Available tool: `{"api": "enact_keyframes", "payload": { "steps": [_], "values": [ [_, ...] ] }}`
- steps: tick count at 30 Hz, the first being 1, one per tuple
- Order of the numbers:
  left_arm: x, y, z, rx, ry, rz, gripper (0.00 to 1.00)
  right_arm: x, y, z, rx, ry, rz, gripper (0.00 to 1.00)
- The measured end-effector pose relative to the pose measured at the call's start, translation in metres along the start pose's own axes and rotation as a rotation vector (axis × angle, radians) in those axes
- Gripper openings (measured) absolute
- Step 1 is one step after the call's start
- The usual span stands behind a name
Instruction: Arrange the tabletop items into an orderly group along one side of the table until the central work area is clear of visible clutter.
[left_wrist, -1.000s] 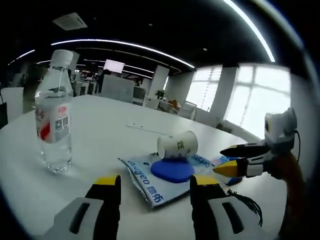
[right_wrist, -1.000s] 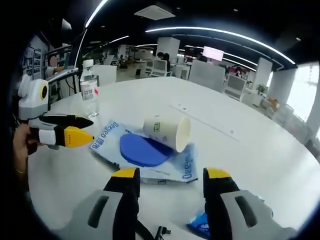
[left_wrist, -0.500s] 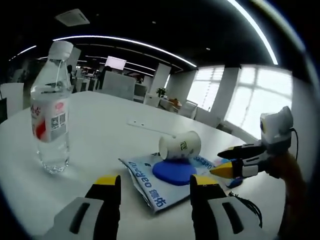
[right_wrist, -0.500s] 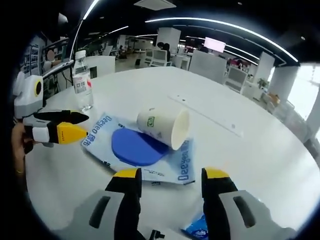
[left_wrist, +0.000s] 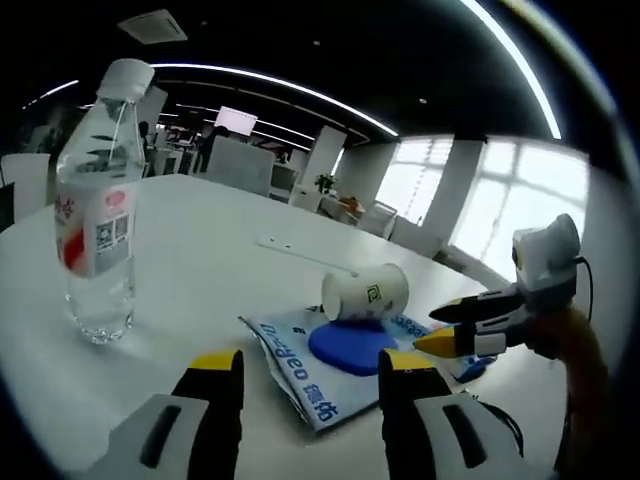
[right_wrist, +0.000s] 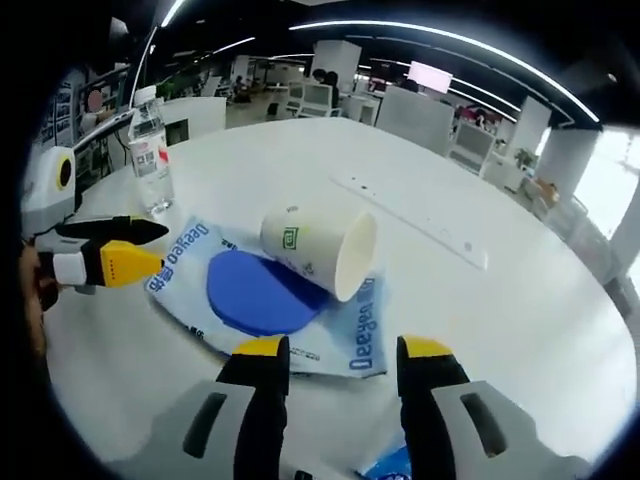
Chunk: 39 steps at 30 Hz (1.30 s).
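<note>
Both tongs (left_wrist: 310, 362) (right_wrist: 333, 347) hover agape over a white office table (right_wrist: 480, 300).

The paper cup (right_wrist: 318, 250) lying on its side covers part of the blue disc (right_wrist: 256, 292) and of the printed bag (right_wrist: 364, 330) beneath it, and the bag's lettering is too warped to read in full. A blue packet (right_wrist: 392, 463) at the bottom of the right gripper view is cut off by the edge and largely hidden behind the right gripper (right_wrist: 333, 352). In the left gripper view the bottle (left_wrist: 95, 215) label print is too small to make out
</note>
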<state>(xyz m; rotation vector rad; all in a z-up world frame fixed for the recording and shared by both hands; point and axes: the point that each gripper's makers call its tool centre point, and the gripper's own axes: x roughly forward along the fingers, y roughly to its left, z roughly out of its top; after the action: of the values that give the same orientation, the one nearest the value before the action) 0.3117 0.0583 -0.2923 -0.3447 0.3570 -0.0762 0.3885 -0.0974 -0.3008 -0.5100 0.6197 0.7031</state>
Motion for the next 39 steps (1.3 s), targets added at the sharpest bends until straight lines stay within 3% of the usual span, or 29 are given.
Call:
{"api": "enact_keyframes", "payload": {
  "steps": [13,24,29,30,39],
  "values": [
    [0.005,0.005,-0.008,-0.023,0.017,0.005,0.52,0.013,-0.003,-0.006,0.031,0.019,-0.007,0.36],
    [0.011,0.005,-0.015,-0.082,0.051,-0.019,0.45,0.02,-0.007,-0.01,0.003,0.038,-0.022,0.33],
    [0.011,0.006,-0.019,-0.078,0.063,-0.012,0.4,0.023,-0.001,-0.011,-0.038,0.046,0.014,0.26],
    [0.011,0.008,-0.019,-0.081,0.057,-0.004,0.37,0.023,-0.005,-0.012,-0.051,0.053,-0.012,0.26],
    [0.012,0.011,-0.023,-0.057,0.062,0.013,0.29,0.023,-0.008,-0.01,-0.027,0.044,-0.011,0.23]
  ]
}}
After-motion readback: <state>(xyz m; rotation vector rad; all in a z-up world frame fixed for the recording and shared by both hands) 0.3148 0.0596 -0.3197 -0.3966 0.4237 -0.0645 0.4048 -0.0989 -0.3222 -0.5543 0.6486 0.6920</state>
